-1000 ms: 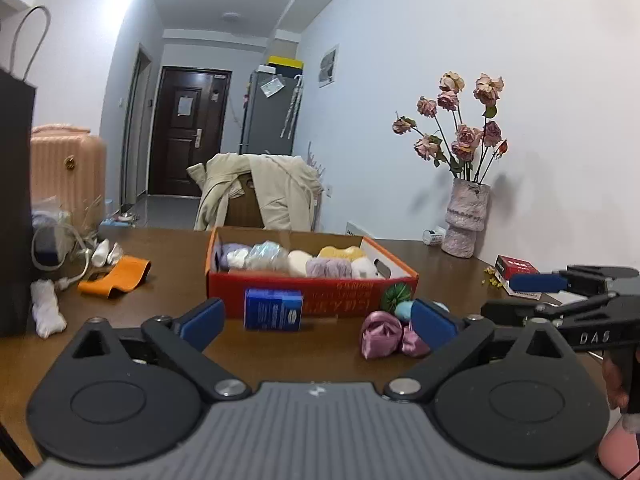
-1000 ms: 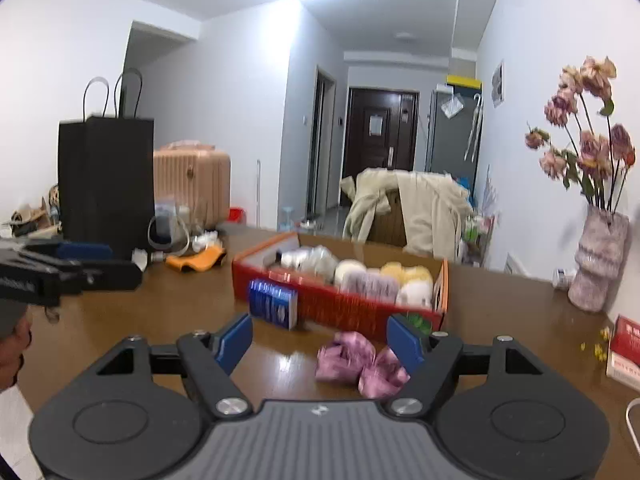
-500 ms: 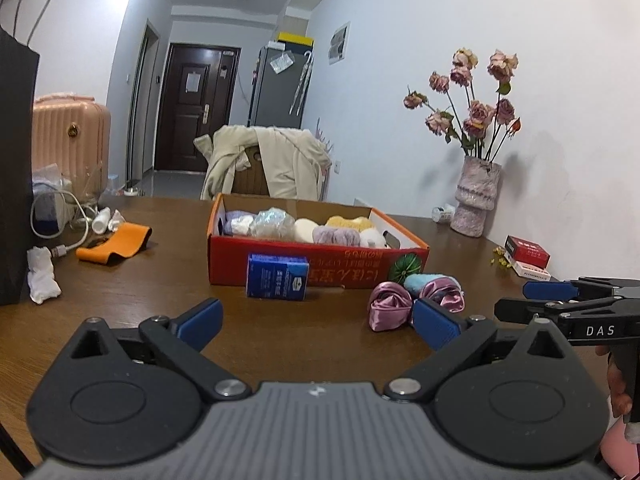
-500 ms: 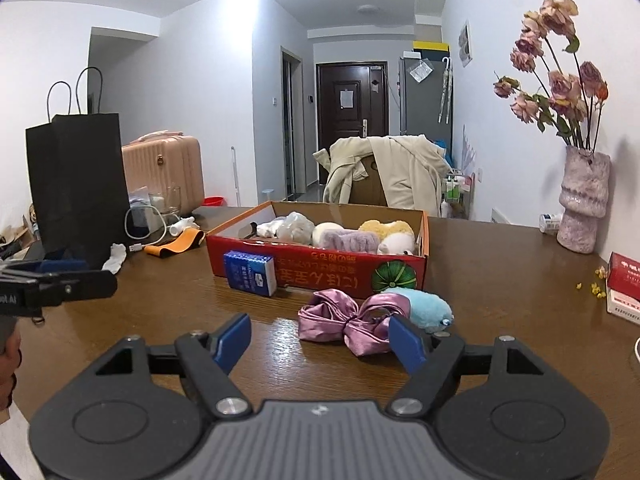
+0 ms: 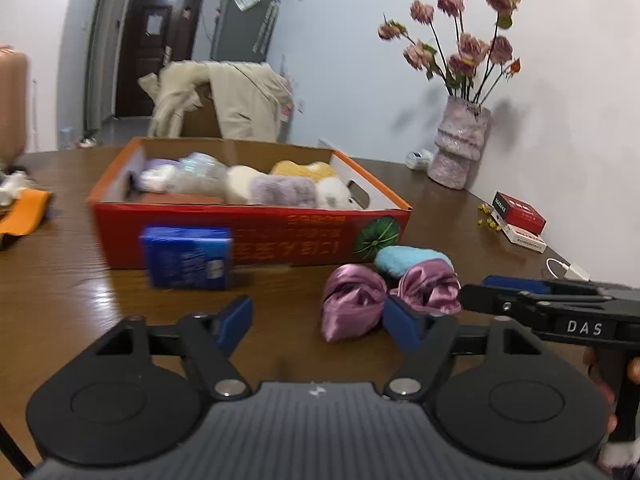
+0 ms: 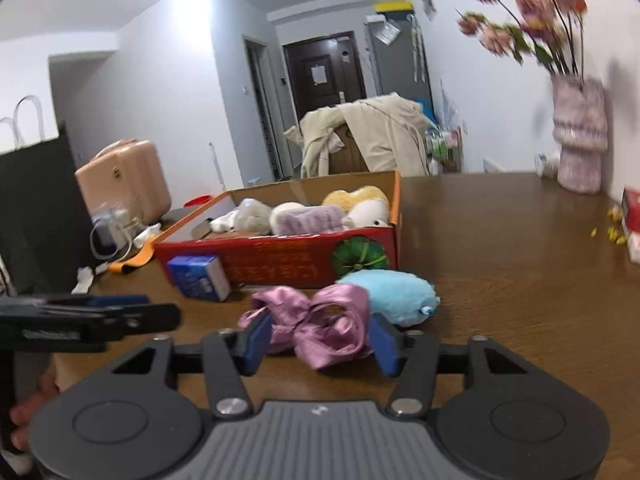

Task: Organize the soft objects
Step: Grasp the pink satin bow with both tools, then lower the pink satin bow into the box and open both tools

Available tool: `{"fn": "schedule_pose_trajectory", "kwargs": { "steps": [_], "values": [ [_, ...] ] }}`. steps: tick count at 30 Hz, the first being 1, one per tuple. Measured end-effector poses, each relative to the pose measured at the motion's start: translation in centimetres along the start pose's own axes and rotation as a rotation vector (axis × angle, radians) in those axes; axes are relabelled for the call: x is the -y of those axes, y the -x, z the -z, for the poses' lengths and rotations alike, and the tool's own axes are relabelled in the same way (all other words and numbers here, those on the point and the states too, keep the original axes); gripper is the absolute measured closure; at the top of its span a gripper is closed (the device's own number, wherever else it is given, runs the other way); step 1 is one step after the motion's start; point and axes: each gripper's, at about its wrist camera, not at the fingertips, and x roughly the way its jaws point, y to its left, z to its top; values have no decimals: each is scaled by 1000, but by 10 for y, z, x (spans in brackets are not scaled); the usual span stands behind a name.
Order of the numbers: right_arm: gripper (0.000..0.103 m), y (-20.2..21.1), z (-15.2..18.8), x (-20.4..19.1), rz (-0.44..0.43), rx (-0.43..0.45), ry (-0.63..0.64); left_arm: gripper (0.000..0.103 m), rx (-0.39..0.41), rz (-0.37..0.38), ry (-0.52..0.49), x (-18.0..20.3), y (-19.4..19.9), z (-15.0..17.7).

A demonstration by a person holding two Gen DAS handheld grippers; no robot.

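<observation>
A pink satin bow (image 6: pixel 316 322) lies on the brown table in front of a red cardboard box (image 6: pixel 280 258) that holds several plush items. A light blue plush (image 6: pixel 390 294) lies just behind the bow. My right gripper (image 6: pixel 318 342) is open, its blue pads either side of the bow. In the left wrist view the bow (image 5: pixel 360 304) and blue plush (image 5: pixel 404 260) lie right of centre; my left gripper (image 5: pixel 320 322) is open and empty, its right pad beside the bow. The right gripper reaches in from the right there (image 5: pixel 476 292).
A blue packet (image 5: pixel 186 256) leans against the box front. A vase of dried flowers (image 5: pixel 460 148) stands at the wall, red and white boxes (image 5: pixel 520 216) near it. An orange band (image 5: pixel 24 214), cables and a black bag (image 6: pixel 36 208) lie left.
Both grippers have moved forward and down toward the bow. The right gripper's pads now straddle the bow; before, it lay well ahead of them.
</observation>
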Motion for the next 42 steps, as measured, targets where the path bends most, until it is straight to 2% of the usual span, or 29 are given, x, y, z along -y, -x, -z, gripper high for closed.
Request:
{"fn": "schedule_pose_trajectory", "kwargs": {
  "steps": [2, 4, 6, 8, 12, 17, 19, 23, 28, 32, 37, 42],
  "values": [
    [61, -18, -2, 14, -11, -14, -54, 35, -13, 28, 9, 0, -26, -4],
    [73, -36, -2, 27, -27, -35, -106, 47, -51, 55, 43, -4, -52, -5],
    [77, -52, 0, 35, -50, -60, -148, 66, -98, 77, 69, -7, -72, -2],
    [78, -64, 4, 41, -71, -73, -174, 75, -109, 108, 90, -11, -81, 3],
    [78, -77, 12, 53, -127, -73, -250, 78, -95, 118, 133, -18, -84, 5],
    [79, -78, 15, 51, -138, -69, -230, 79, -94, 126, 145, -22, -85, 6],
    [86, -77, 15, 54, -150, -65, -246, 79, -91, 126, 144, -22, -85, 6],
    [91, -75, 15, 55, -161, -62, -253, 82, -88, 117, 140, -19, -82, 7],
    [93, -60, 21, 42, -214, -89, -259, 85, -78, 96, 126, -10, -42, 12],
    [93, -38, 26, 24, -288, -88, -323, 85, -25, 107, 103, -5, 3, 12],
    [93, -24, -3, 2, -315, -10, -278, 85, 72, 125, 85, -13, 26, -18],
    [93, -40, -58, -10, -268, 53, -166, 85, 134, 138, 72, -26, 11, -64]
  ]
}}
